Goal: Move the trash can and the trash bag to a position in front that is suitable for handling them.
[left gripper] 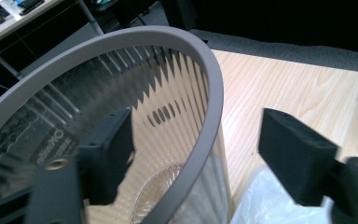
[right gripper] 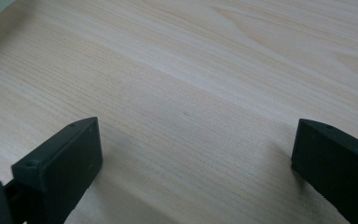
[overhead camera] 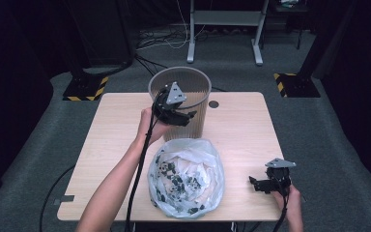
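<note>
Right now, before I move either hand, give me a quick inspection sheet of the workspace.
Surface: light wooden table, bare at the right.
Job's things: grey ribbed bin upright at the far edge; plastic bag with patterned contents lying in front of it.
Clutter: nothing seen.
Grippers: left gripper open, jaws straddling the bin's rim without pressing; right gripper open over bare wood, holding nothing.
Cables: black cable along the left forearm.
Surroundings: dark room, grey carpet, hazard-striped stand bases.

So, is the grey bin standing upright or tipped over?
Upright: the grey bin stands on the table, open rim on top, left gripper at its rim.
</note>
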Demonstrator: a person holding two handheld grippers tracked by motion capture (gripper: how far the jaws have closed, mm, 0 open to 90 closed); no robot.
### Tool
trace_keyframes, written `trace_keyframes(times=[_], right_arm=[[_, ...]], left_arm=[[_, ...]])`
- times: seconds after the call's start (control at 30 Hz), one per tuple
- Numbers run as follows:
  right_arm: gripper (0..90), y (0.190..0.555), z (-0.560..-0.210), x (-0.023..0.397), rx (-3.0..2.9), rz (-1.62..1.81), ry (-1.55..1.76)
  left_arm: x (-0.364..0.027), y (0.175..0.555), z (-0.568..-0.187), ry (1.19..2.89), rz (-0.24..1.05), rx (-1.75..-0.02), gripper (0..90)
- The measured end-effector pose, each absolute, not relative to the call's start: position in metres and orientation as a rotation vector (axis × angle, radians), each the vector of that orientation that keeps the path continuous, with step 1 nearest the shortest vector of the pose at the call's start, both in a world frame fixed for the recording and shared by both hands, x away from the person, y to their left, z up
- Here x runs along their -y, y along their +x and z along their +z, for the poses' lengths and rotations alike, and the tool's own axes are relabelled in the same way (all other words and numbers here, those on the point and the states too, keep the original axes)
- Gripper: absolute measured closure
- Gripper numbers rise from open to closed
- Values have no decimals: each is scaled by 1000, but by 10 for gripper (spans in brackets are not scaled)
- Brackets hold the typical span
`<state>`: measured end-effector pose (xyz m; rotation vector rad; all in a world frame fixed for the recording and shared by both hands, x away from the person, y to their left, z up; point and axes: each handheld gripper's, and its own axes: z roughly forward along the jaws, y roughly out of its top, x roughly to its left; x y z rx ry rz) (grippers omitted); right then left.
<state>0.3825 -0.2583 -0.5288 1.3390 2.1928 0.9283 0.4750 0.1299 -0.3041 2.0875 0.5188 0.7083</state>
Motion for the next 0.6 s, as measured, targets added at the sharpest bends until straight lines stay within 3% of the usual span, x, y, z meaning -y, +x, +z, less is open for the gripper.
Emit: trace_keyframes(times=[0.17, 0.6], right_arm=[[9, 383, -529, 258, -2193, 929, 1340], [8, 383, -529, 258, -2193, 929, 1341]], left_arm=[[-145, 466, -298, 2070, 729, -548, 154], [-199, 425, -311, 2032, 772, -592, 137]])
